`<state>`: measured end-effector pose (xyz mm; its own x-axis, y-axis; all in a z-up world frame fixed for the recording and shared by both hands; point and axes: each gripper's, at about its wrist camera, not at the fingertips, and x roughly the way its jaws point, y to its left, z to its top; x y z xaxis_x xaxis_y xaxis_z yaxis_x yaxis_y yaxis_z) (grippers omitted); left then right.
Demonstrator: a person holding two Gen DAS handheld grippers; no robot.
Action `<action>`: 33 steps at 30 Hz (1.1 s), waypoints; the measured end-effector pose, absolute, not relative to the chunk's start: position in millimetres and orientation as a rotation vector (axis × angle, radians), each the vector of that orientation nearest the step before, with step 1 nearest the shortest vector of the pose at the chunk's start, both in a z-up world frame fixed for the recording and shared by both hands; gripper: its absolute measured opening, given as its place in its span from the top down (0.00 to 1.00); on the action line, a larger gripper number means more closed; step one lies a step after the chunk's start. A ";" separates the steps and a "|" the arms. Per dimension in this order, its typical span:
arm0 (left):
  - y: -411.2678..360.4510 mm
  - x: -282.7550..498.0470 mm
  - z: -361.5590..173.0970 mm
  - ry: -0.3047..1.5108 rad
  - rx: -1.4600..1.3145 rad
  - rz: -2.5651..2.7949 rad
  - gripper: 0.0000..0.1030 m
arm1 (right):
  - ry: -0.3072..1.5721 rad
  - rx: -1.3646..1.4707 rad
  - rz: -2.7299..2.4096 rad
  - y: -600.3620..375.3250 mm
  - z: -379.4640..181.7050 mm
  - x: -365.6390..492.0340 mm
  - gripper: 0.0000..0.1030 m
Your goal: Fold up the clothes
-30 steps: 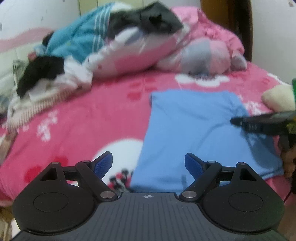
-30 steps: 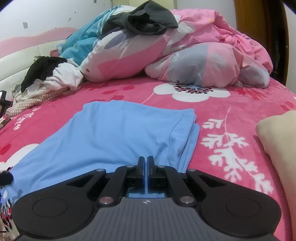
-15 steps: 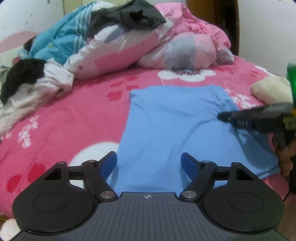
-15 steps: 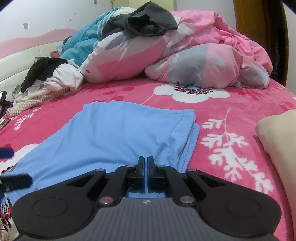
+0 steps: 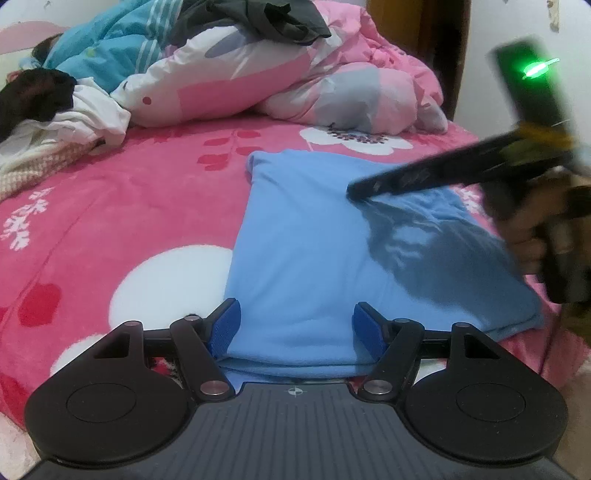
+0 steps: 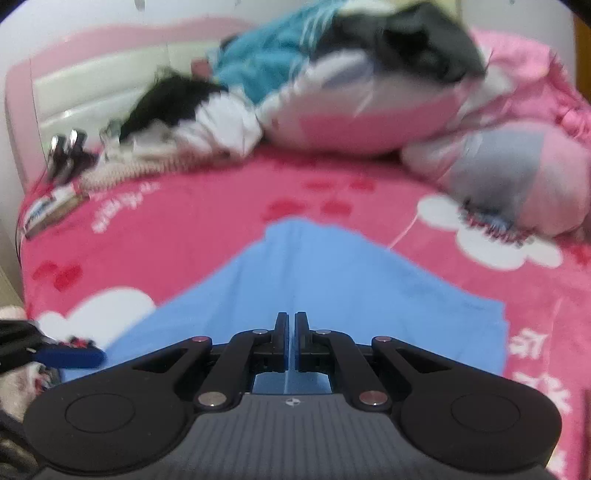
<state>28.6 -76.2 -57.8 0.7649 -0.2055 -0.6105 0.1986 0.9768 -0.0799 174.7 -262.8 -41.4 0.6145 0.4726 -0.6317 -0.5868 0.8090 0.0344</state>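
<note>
One light blue garment lies folded on the pink flowered bed, its near edge at the near side of the mattress. The left gripper has its two blue-padded fingers spread wide apart, one on each side of the garment's near edge, gripping nothing. The right gripper, with its two black fingers pressed together on a fold of the blue cloth, holds that part lifted above the bed; in the left wrist view it appears blurred at the right, held by one hand. At the far end sits one bunched pink quilt, with one dark garment on top of it and one heap of mixed clothes at far left.
</note>
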 end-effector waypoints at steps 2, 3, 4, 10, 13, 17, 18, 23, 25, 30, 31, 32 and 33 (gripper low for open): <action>-67.3 27.3 -53.4 0.655 -0.043 -0.240 0.33 | 0.704 -0.173 0.566 -269.2 -50.3 191.6 1.00; -61.8 26.8 -50.3 0.646 -0.063 -0.249 0.33 | 0.711 -0.147 0.550 -275.1 -48.0 197.0 1.00; -55.4 26.6 -46.5 0.630 -0.083 -0.257 0.33 | 0.709 -0.141 0.532 -277.3 -42.9 198.9 1.00; -34.6 53.4 -44.4 0.591 -0.139 -0.250 0.33 | 0.672 -0.186 0.661 -249.0 -10.6 203.6 0.99; -27.0 66.2 -62.0 0.652 -0.171 -0.259 0.38 | 0.706 -0.228 0.750 -218.6 -16.8 216.2 0.99; -18.6 57.1 -70.2 0.625 -0.192 -0.306 0.42 | 0.786 -0.253 0.626 -204.6 -43.5 254.9 1.00; -17.0 55.2 -71.2 0.619 -0.199 -0.319 0.43 | 0.793 -0.232 0.585 -206.2 -44.5 263.7 0.99; -8.3 51.4 -76.8 0.589 -0.260 -0.396 0.59 | 0.787 -0.114 0.592 -196.7 -14.5 278.9 0.91; -5.6 50.5 -79.0 0.584 -0.290 -0.427 0.65 | 0.797 -0.144 0.616 -179.1 -6.8 283.0 0.60; -4.8 45.5 -84.1 0.550 -0.301 -0.467 0.81 | 0.857 -0.341 0.579 -131.6 -14.2 295.2 0.59; -4.3 44.7 -85.2 0.544 -0.309 -0.477 0.86 | 0.871 -0.356 0.559 -129.3 -16.3 297.4 0.64; -3.8 43.7 -86.1 0.536 -0.314 -0.486 0.89 | 0.884 -0.371 0.539 -126.9 -18.4 299.7 0.72; -3.2 42.3 -87.0 0.527 -0.317 -0.492 0.90 | 0.897 -0.386 0.518 -124.6 -20.5 301.9 0.87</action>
